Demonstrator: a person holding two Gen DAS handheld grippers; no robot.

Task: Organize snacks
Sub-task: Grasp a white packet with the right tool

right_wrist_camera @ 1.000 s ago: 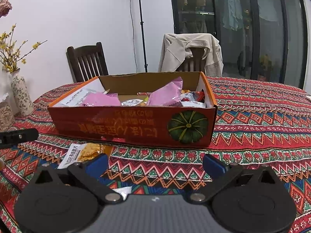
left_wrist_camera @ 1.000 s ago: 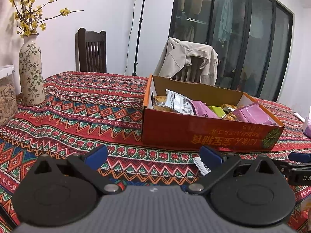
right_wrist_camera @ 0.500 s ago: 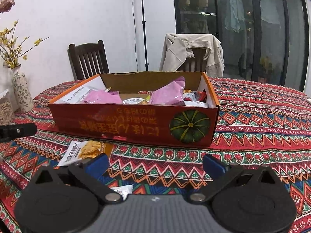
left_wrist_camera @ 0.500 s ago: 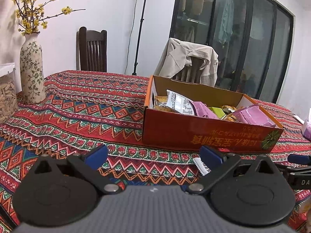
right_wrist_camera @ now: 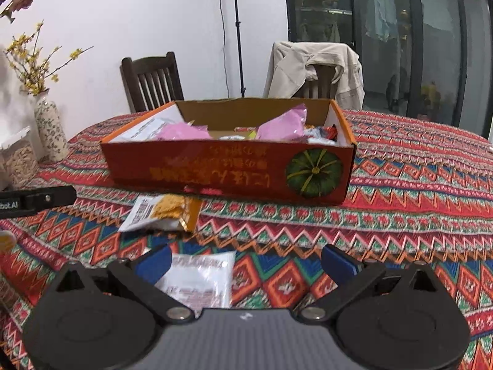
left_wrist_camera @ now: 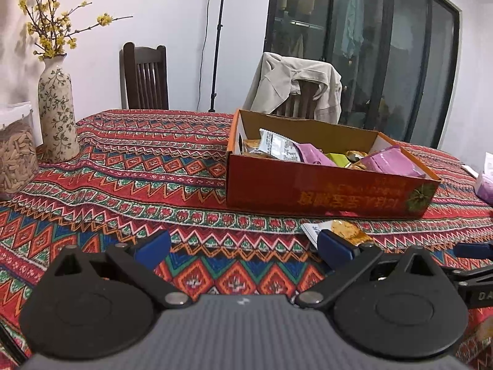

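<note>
An open orange cardboard box (left_wrist_camera: pixel 326 191) (right_wrist_camera: pixel 228 171) holds several snack packets, pink, silver and green. An orange-and-white snack packet (right_wrist_camera: pixel 163 212) lies on the cloth in front of the box; it also shows in the left wrist view (left_wrist_camera: pixel 342 231), just past my right fingertip there. A clear white packet (right_wrist_camera: pixel 197 274) lies close under my right gripper (right_wrist_camera: pixel 246 262), which is open and empty above it. My left gripper (left_wrist_camera: pixel 243 246) is open and empty over bare cloth, left of the packet.
A patterned red tablecloth (left_wrist_camera: pixel 138 166) covers the table. A floral vase (left_wrist_camera: pixel 57 114) and a jar of seeds (left_wrist_camera: pixel 15 157) stand at the left. Two chairs (left_wrist_camera: pixel 144 77) stand behind the table, one draped with a beige jacket (left_wrist_camera: pixel 295 83). A pink item (left_wrist_camera: pixel 485 185) lies at the far right.
Both grippers have risen and tilted down a little, so the box looks farther. The white packet has come into view under my right gripper. Both stay open.
</note>
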